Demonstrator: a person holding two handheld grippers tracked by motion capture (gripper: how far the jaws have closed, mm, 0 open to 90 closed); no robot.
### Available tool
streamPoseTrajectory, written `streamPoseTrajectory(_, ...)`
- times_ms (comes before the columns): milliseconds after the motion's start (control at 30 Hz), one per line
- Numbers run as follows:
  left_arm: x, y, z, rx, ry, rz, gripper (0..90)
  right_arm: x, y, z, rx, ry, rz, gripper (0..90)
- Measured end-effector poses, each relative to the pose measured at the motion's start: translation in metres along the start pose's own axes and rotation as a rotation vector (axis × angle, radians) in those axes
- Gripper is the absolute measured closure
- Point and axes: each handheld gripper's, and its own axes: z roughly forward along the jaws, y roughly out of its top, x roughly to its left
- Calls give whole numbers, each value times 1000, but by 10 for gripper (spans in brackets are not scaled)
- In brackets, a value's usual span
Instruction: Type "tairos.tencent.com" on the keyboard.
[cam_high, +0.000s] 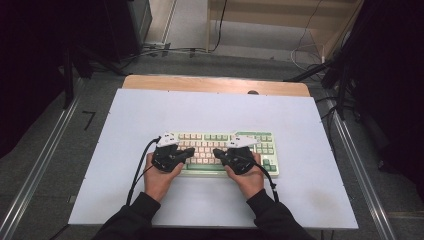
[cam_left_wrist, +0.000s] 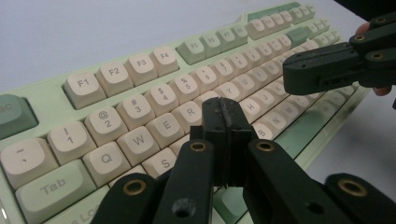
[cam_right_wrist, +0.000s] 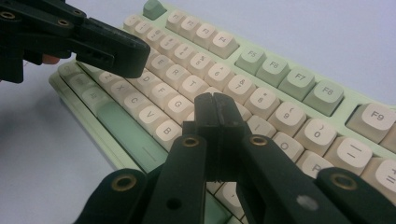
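Fingers pressed flat together, empty, on both tools: your left gripper and right gripper hang over the middle rows of the keyboard, which lies square near your edge of the white table. The board looks rigid and fairly light; the keycaps are smooth, rounded and likely to give under a push, so press straight down with the closed tip. To shift the board, take the green frame edge, not the caps. The tips point at each other closely; mind they don't collide.
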Motion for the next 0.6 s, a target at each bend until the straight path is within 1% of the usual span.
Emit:
streamPoseTrajectory(267,-2,-3,1,44,-10,11,900,-2,0,-1,-3,-3,4,878)
streamPoseTrajectory(500,-3,-6,4,68,-8,22,900,-2,0,-1,-5,-1,5,878)
streamPoseTrajectory(600,-2,-6,4,70,-6,22,900,-2,0,-1,-6,-2,6,878)
